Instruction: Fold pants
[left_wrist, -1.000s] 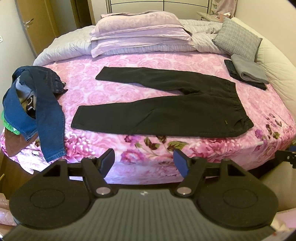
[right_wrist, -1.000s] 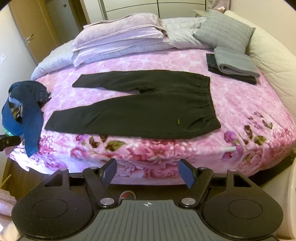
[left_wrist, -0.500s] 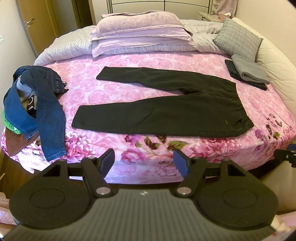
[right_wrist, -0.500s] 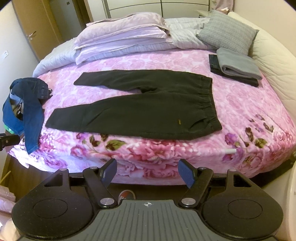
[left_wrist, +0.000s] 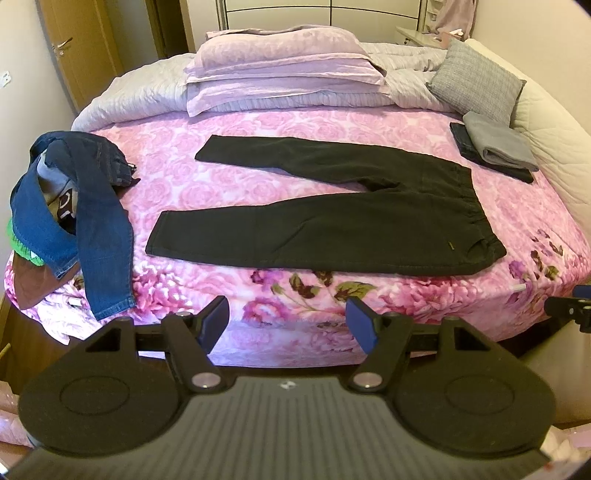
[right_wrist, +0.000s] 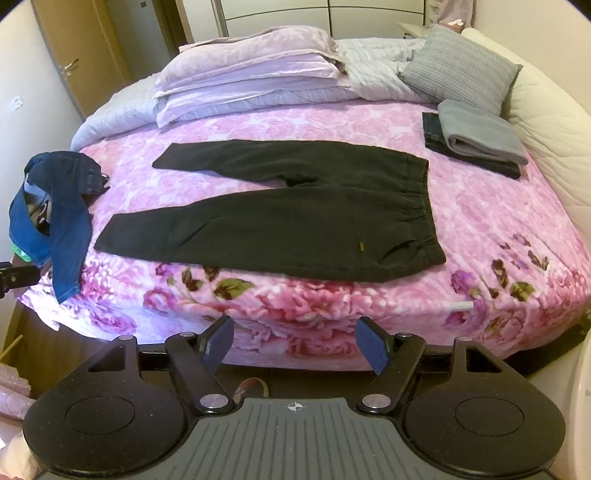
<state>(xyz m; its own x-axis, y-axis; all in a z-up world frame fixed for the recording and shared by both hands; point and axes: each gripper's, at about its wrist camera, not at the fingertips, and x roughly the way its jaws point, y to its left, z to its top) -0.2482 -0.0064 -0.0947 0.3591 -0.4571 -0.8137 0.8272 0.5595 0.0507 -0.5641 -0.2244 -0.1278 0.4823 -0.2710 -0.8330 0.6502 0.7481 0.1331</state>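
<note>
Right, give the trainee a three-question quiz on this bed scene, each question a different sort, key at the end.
1. True or false: the black pants already lie folded in half.
2. Which side of the picture holds the pants' waistband? A) left B) right
3. Fill in: the folded grey garment rests on a folded ____ one.

Key:
1. False; both legs lie spread flat on the pink blanket, and the left gripper and right gripper hang open off the bed.
2. B
3. Dark

The black pants (left_wrist: 332, 218) look like matt, soft cloth. The floral blanket (left_wrist: 229, 177) is fuzzy fleece. The jeans (left_wrist: 99, 221) are coarse denim. The door (left_wrist: 85, 48) is smooth varnished wood.
</note>
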